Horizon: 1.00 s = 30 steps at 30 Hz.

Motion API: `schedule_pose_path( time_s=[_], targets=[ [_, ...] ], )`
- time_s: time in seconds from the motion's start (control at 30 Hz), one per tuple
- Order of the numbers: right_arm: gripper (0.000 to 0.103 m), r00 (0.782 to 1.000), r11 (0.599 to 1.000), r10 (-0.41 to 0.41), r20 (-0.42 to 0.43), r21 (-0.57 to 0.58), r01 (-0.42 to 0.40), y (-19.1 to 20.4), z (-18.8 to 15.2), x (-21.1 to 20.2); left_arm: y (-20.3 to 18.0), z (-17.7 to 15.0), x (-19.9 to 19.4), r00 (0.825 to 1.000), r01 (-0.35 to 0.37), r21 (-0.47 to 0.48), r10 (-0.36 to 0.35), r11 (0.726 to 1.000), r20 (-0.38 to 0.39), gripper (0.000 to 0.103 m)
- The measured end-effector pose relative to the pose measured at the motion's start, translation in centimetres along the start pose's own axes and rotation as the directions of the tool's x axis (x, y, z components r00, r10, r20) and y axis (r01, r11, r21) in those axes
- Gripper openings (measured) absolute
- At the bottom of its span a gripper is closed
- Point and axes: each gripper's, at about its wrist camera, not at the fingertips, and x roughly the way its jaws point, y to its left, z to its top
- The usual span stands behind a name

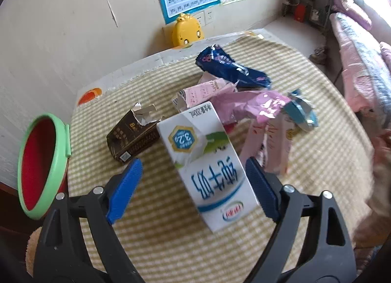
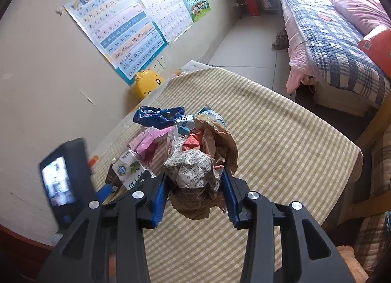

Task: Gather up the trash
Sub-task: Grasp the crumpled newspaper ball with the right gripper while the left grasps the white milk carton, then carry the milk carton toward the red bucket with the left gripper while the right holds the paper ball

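A white milk carton (image 1: 207,160) lies on the checked tablecloth (image 1: 158,234) between the open fingers of my left gripper (image 1: 195,173), untouched on the left side. A torn brown box (image 1: 133,137) lies to its left. Pink wrappers (image 1: 246,107) and a blue wrapper (image 1: 229,68) lie behind. My right gripper (image 2: 195,185) is shut on a crumpled wad of brown and printed paper (image 2: 198,168), held above the table. The carton (image 2: 129,170) and wrappers (image 2: 156,115) show to its left.
A red bin with a green rim (image 1: 39,165) stands off the table's left edge. A yellow chick toy (image 1: 187,30) sits by the wall. A bed (image 2: 337,48) is at the right. The left gripper's body (image 2: 66,180) shows in the right wrist view.
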Motion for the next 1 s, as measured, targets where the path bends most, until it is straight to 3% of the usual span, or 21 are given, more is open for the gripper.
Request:
schedule_pose_path(
  time_s=[0.17,0.23,0.47,0.7,1.0],
  targets=[
    [0.039,0.999,0.999,0.046,-0.015,0.028,-0.046,-0.4,0.0,-0.1,0.1,0.2,2.1,0.998,0.01,-0.021,-0.012,1.0,-0.061,0.084],
    [0.039,0.998,0.998,0.058,-0.02,0.034,-0.057,-0.3,0.0,0.0,0.3,0.0,2.4,0.997,0.032,-0.029,-0.033,0.999,-0.068,0.071],
    [0.04,0.997,0.997,0.071,-0.023,0.013,-0.071,0.5,-0.1,0.0,1.1,-0.4,1.4,0.996,0.066,0.0,-0.065,0.998,-0.057,0.059],
    [0.04,0.996,0.997,0.071,-0.046,-0.02,-0.072,1.4,-0.5,0.7,4.0,-1.6,-1.3,0.995,0.095,0.008,-0.095,0.995,-0.022,0.059],
    [0.04,0.998,0.992,0.045,-0.039,-0.112,-0.049,3.5,-1.4,0.5,7.5,-2.4,-6.9,0.988,0.095,0.04,-0.1,0.995,0.121,0.059]
  ],
)
